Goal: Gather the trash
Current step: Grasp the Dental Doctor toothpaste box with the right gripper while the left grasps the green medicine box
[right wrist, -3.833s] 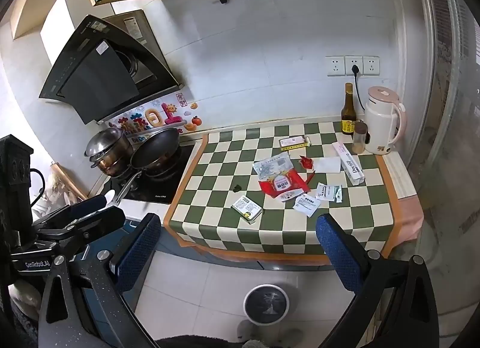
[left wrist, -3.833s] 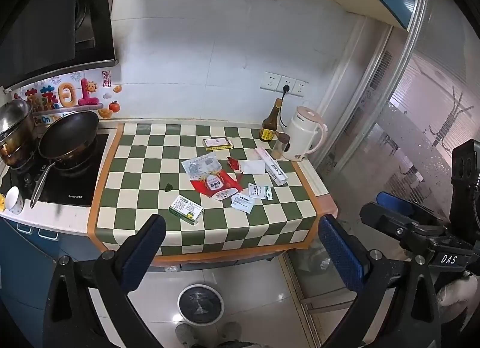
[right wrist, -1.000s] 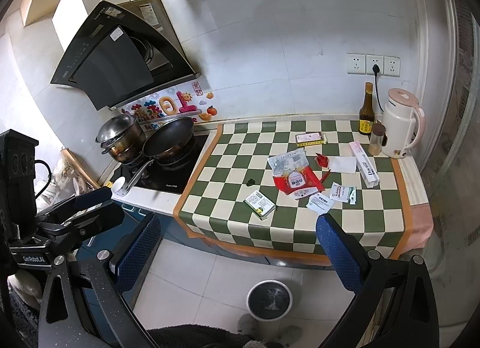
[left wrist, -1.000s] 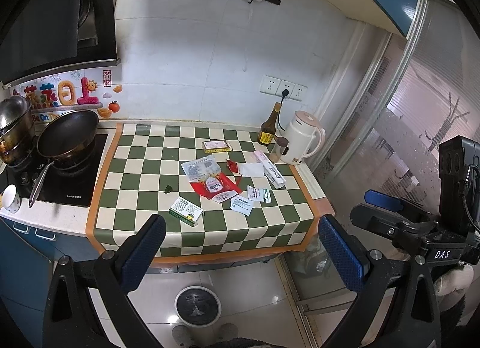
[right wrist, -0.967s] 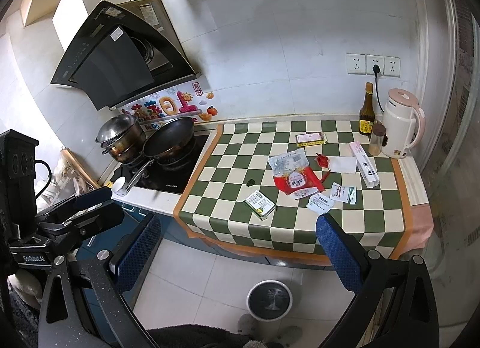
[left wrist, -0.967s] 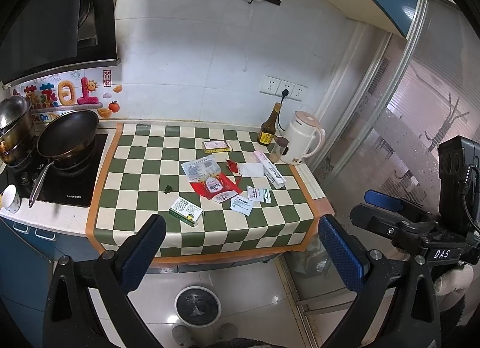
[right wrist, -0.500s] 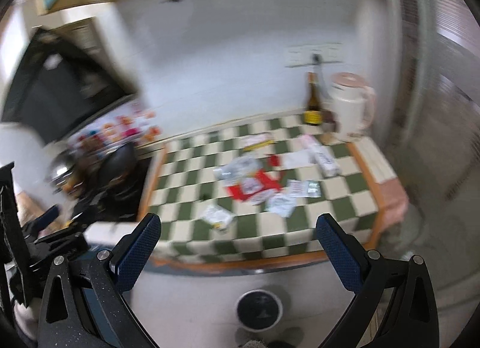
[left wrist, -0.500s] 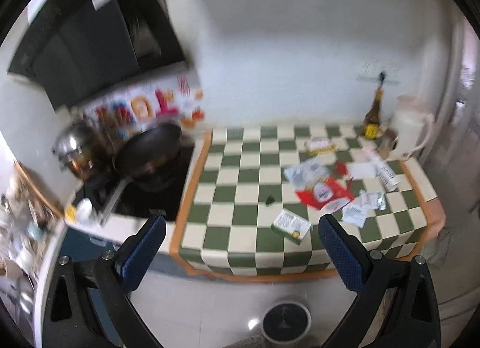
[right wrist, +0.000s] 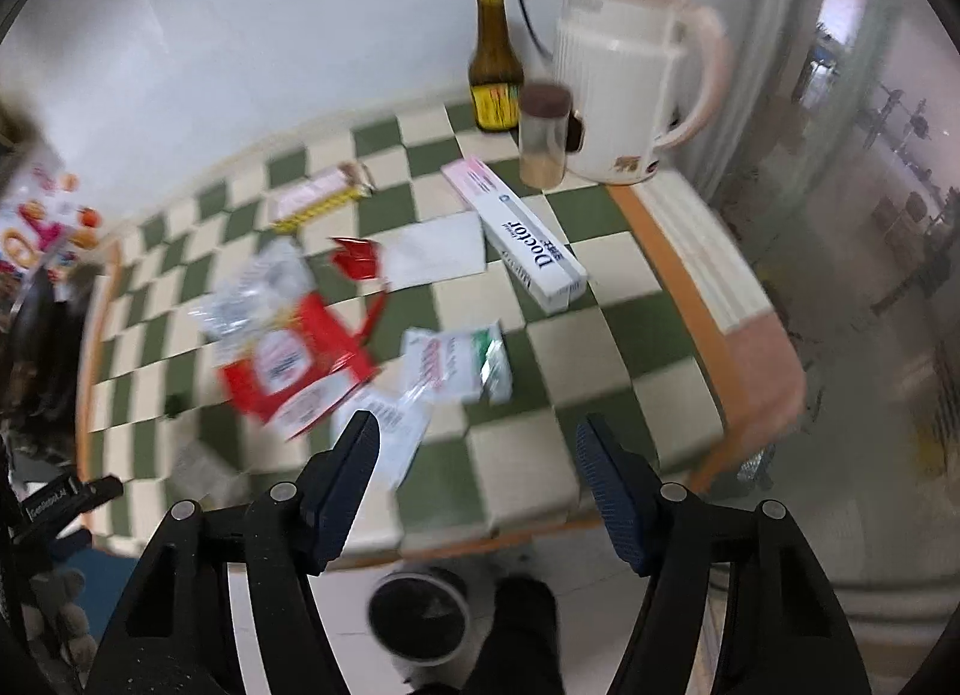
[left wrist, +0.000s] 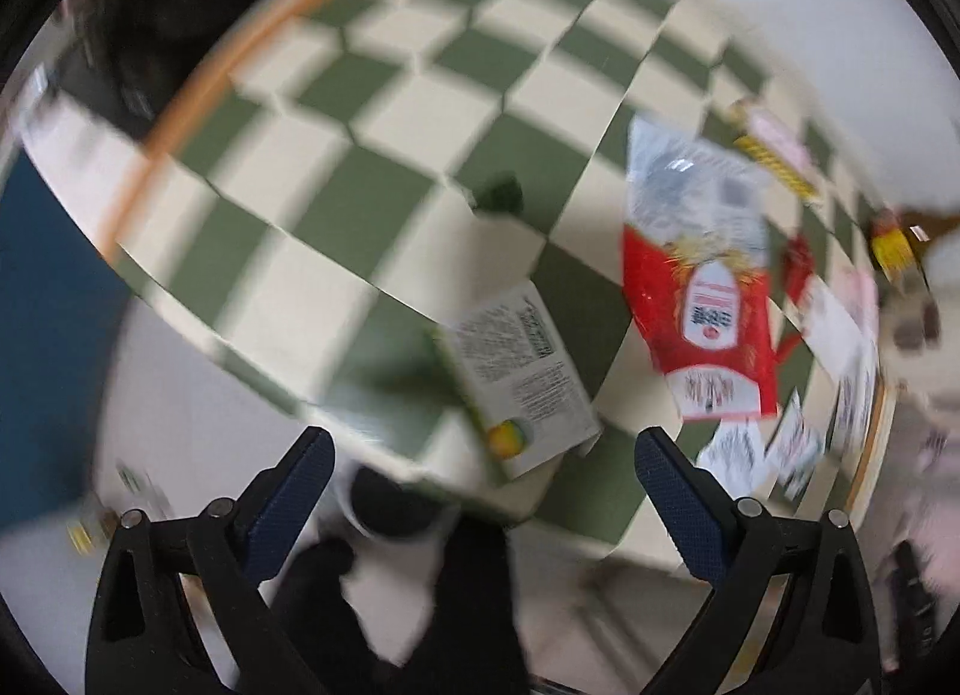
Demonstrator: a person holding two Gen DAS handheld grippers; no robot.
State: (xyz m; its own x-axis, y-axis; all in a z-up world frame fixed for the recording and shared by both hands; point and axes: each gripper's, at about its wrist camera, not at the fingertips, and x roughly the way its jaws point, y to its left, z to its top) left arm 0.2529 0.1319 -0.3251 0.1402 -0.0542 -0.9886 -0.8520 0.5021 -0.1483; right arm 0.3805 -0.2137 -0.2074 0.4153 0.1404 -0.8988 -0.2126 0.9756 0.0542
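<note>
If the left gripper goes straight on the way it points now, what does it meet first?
Most likely the small white box near the counter's front edge: it lies just ahead of the open left gripper, between its fingers' lines. The blur leaves depth unclear.

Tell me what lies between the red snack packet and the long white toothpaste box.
In the right wrist view, a crumpled red scrap and a flat white paper lie between the red snack packet and the toothpaste box.

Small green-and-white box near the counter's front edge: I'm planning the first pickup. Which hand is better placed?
Probably left. The left tool is open just below the small box, nothing between its pads. The right tool hovers over the white packets instead.
</note>
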